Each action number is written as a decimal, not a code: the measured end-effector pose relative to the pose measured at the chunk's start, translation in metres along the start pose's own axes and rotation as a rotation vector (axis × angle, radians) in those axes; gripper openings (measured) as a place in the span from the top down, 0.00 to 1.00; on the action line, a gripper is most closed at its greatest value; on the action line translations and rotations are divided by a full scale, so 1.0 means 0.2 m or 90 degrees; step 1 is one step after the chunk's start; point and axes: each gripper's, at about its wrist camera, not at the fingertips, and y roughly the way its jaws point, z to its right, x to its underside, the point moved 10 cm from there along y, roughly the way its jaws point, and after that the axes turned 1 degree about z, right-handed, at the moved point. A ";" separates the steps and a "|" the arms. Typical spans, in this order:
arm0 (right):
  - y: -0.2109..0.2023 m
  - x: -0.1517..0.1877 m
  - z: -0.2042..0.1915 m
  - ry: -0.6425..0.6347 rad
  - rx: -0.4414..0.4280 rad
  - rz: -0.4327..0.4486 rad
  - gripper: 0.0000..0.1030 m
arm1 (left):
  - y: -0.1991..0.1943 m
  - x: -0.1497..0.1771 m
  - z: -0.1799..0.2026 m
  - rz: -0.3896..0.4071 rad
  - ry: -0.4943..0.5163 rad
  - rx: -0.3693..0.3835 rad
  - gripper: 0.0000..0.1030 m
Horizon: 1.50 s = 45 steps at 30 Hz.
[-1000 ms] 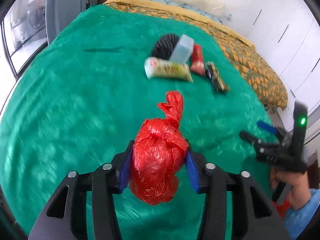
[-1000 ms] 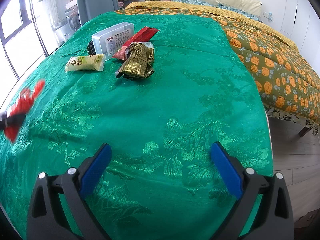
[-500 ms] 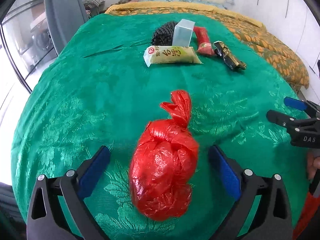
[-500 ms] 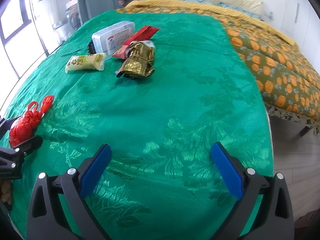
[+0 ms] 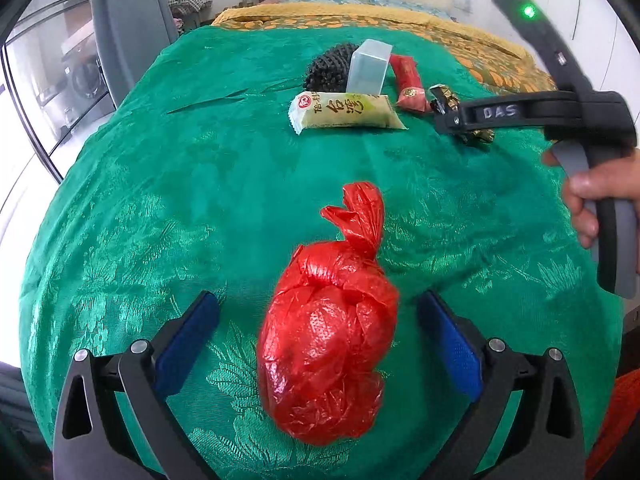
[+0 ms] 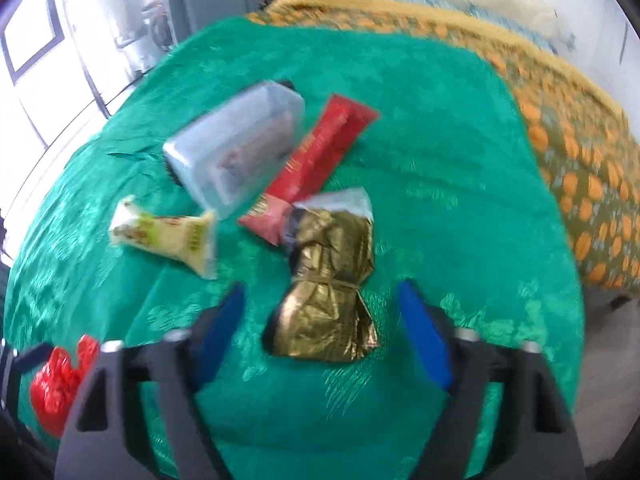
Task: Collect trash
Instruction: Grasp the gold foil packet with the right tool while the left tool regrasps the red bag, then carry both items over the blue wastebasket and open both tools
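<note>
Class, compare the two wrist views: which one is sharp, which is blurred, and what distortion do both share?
Left wrist view: sharp, the red bag crisp in bright, even light. Right wrist view: motion-smeared, the gold wrapper and clear box soft-edged. Both: fisheye bending curves the green bedspread, with dark corners.

**Where the trash lies on the bed**

The tied bag (image 5: 326, 344) lies on the bedspread (image 5: 160, 200), nearest. Farther back sits a group: the long snack packet (image 5: 346, 110) in front, the box (image 5: 368, 66) and spiky ball (image 5: 330, 66) behind it, two wrappers to the right.
</note>
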 end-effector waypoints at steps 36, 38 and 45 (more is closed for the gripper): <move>-0.59 0.83 0.03 -0.054 -0.070 -0.040 0.32 | -0.05 -0.02 0.05 -0.010 0.035 0.088 0.07; -0.57 0.82 0.03 -0.036 -0.074 -0.046 0.32 | -0.03 -0.03 0.03 -0.019 0.041 0.071 0.16; -0.61 0.82 0.06 -0.007 -0.087 -0.031 0.58 | -0.08 -0.01 0.04 -0.015 0.058 0.050 0.60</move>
